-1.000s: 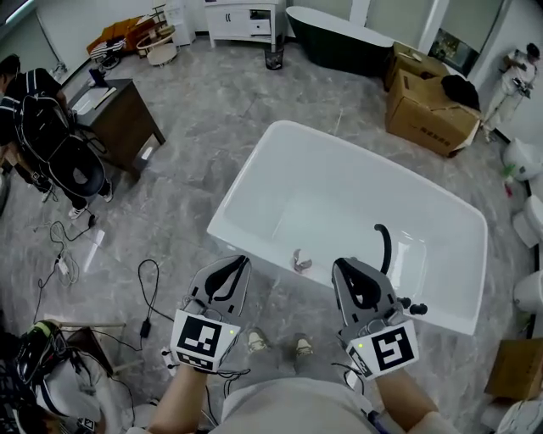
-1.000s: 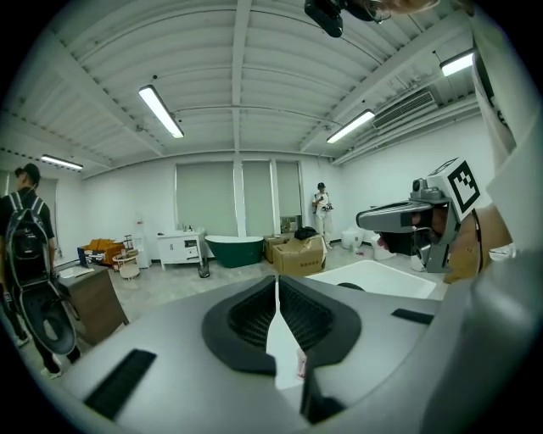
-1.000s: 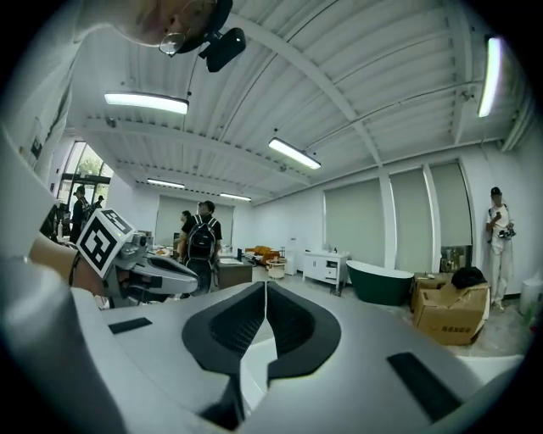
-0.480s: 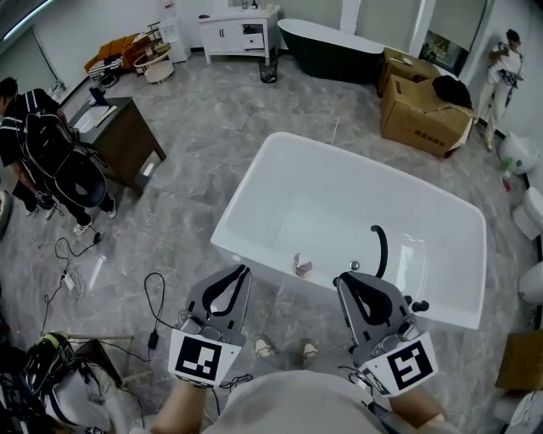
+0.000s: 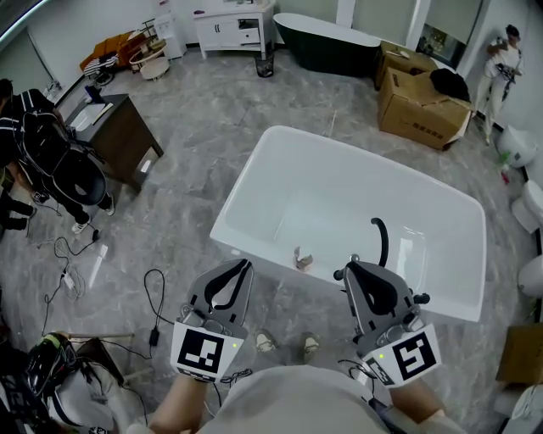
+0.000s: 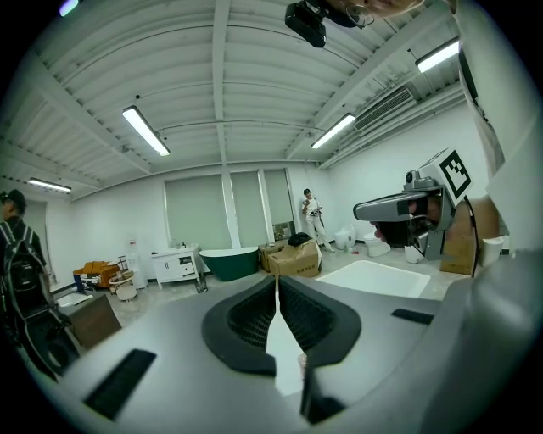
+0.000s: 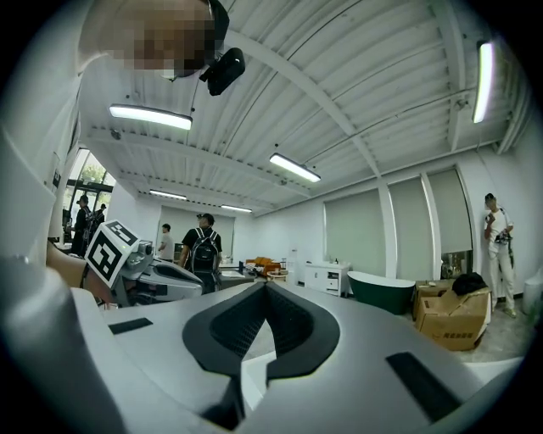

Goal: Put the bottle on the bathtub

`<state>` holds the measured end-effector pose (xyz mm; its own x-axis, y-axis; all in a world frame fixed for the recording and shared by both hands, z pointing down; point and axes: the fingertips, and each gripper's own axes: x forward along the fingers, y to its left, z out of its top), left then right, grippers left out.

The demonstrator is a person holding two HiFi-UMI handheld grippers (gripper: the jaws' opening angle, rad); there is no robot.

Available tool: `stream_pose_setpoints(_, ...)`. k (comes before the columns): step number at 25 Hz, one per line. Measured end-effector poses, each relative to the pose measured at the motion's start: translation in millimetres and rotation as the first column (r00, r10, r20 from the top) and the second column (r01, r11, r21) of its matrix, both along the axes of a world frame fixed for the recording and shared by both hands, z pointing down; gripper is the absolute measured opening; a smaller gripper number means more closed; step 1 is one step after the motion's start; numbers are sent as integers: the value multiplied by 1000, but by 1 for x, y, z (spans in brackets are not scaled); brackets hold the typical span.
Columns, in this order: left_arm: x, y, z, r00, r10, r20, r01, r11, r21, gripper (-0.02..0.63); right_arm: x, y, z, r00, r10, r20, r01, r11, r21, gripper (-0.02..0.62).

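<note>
The white bathtub point(image 5: 254, 182) fills the middle of the head view, with a black curved faucet point(image 5: 381, 241) at its near right rim. A small pale object point(image 5: 302, 258) sits by the tub's near wall; I cannot tell what it is. No bottle shows clearly. My left gripper point(image 5: 244, 266) hangs shut and empty just short of the tub's near rim. Beside it, the right gripper point(image 5: 351, 271) is also shut and empty. Both gripper views look level across the room: left gripper point(image 6: 277, 281), right gripper point(image 7: 265, 288), with the tub point(image 6: 373, 276) at the right.
A dark bathtub point(image 5: 327, 38), a white cabinet point(image 5: 233, 25) and cardboard boxes point(image 5: 420, 106) stand at the back. A brown desk point(image 5: 119, 127) and a person with a backpack point(image 5: 42, 144) are at the left. Cables point(image 5: 153, 297) lie on the floor. Toilets point(image 5: 530, 212) line the right.
The head view has shifted slightly, so the tub sits a little differently in frame. Both grippers stay shut near the tub's near rim; the right one has dropped slightly.
</note>
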<state>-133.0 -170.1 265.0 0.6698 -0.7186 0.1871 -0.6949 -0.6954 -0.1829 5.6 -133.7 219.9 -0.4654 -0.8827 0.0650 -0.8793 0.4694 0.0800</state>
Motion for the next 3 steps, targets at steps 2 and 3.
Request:
stream_pose_setpoints(2,-4,-1,0,1000,0,-5,0,1000,0,29,-2,-2,1,1000,5,1,-5,1000,0,28)
stream_pose_setpoints(3,-5,-1,0,1000,0,-8,0,1000,0,29,-4,-3,1,1000,7,2,-7,1000,0,28)
